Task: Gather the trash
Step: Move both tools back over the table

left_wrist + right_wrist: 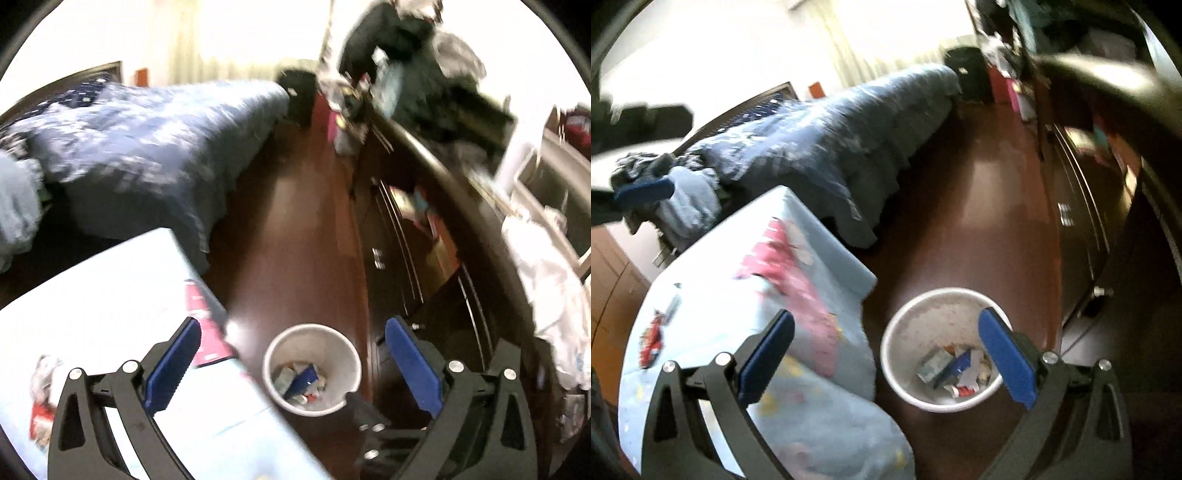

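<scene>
- The left tool (pixel 291 365), black with blue finger pads (pixel 173 365), is spread wide and holds nothing.
- The right tool (pixel 886 360), of the same black and blue build, is also spread wide with nothing between its fingers.
- Below and between the fingers in both wrist views, a round white plastic wastebasket (pixel 345 354) (pixel 905 332) stands upright on the dark red-brown wooden floor (pixel 288 229) (pixel 975 221).
- Inside the wastebasket lies a small pile of trash (pixel 301 380) (pixel 951 369): a pale greenish carton, a blue wrapper, white paper scraps and a red bit. The items are too blurred to name more exactly.
- Just left of the wastebasket is a surface draped in a light blue cloth with a pink cartoon print (pixel 110 295) (pixel 798 295).
- On that cloth, near its left edge, sits a small red and white crumpled wrapper (pixel 40 417) (pixel 652 341), well apart from the wastebasket.
- Right of the wastebasket runs a dark wooden dresser (pixel 402 266) (pixel 1082 229), one drawer partly open with colourful things inside.
- A white crumpled plastic bag (pixel 546 288) lies on the dresser top.
- Farther back is a bed with a rumpled blue patterned quilt (pixel 155 140) (pixel 842 136).
</scene>
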Demonstrator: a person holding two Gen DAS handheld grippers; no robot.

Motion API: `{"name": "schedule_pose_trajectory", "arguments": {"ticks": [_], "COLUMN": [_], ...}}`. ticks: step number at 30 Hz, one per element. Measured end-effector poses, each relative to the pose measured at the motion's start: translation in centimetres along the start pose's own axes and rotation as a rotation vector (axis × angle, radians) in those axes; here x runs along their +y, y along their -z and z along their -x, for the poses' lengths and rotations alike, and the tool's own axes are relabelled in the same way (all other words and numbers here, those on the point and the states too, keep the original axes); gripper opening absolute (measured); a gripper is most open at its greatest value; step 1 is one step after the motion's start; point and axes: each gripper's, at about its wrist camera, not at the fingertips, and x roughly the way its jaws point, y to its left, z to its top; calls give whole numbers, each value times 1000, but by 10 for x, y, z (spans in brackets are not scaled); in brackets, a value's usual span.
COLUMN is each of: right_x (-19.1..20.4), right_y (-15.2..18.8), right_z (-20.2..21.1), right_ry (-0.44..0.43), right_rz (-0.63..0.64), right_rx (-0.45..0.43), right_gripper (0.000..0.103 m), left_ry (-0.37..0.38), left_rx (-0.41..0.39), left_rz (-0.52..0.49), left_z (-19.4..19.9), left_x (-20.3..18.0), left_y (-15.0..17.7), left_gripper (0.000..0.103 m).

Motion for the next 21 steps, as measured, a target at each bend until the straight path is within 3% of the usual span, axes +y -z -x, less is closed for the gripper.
{"name": "schedule_pose_trajectory", "arguments": {"ticks": [10,18,21], "right_x": [128,210,237], "right_y": [0,18,26], "right_z": [29,23,14], "right_ry": [-160,-238,-255], "right_rz": [212,305,341], "right_rx": [-9,32,60], "right_gripper": [100,99,92], "left_ry": [-227,-335,-350], "left_rx": [-152,-112,-79], "left_rz": [171,234,267], "left_z": [123,161,160], "left_x": [138,219,245], "left_y": [48,108,130], "left_gripper": [99,99,99]}}
